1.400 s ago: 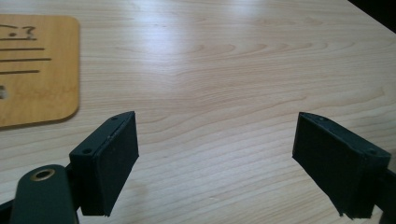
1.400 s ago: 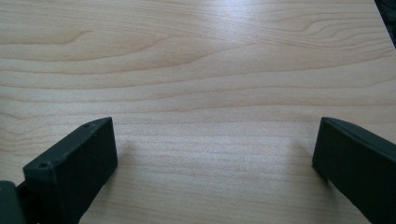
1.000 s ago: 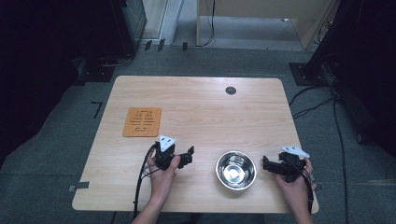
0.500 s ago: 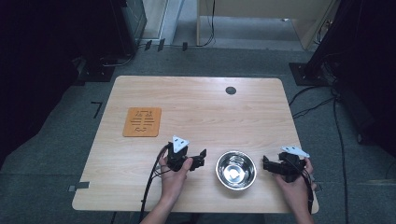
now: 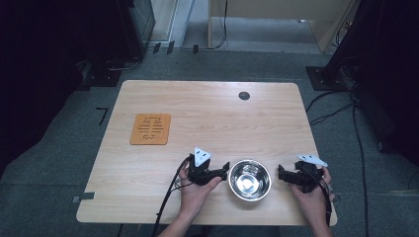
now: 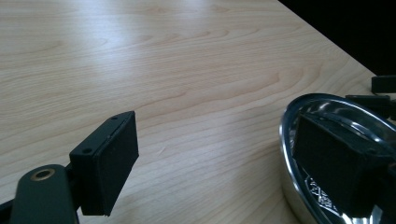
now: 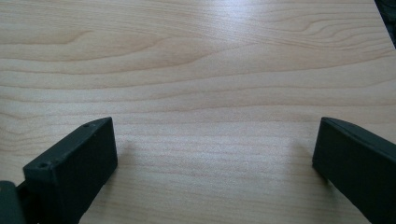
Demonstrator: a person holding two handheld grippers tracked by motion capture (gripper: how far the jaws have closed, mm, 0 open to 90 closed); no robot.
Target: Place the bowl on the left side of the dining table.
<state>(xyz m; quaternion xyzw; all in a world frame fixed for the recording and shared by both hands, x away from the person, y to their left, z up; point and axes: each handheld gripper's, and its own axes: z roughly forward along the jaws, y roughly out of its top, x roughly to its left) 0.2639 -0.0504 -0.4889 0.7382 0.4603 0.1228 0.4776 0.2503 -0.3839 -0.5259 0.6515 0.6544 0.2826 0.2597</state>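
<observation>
Over the last second the left gripper (image 5: 223,172) has been carried rightward across the counter (image 5: 207,106), from a spot well left of the bowl (image 5: 250,179) to the bowl's left rim. In the left gripper view its jaws are seen spread wide, one pad over bare wood, the other over the bowl's (image 6: 327,154) near edge, so that the rim lies between them; contact cannot be confirmed. The bowl itself is unmoved: steel, empty, upright, near the front edge of the counter, between the two hands. The right gripper (image 5: 281,174) has been kept in place just right of the bowl, pointed toward it, and its own view shows the jaws wide apart over bare wood, nothing held. The orange mat (image 5: 150,129) is left well apart, toward the far left. The shift is judged as the approach to a rim grasp being nearly finished; closing of the jaws on the rim is not yet done.
</observation>
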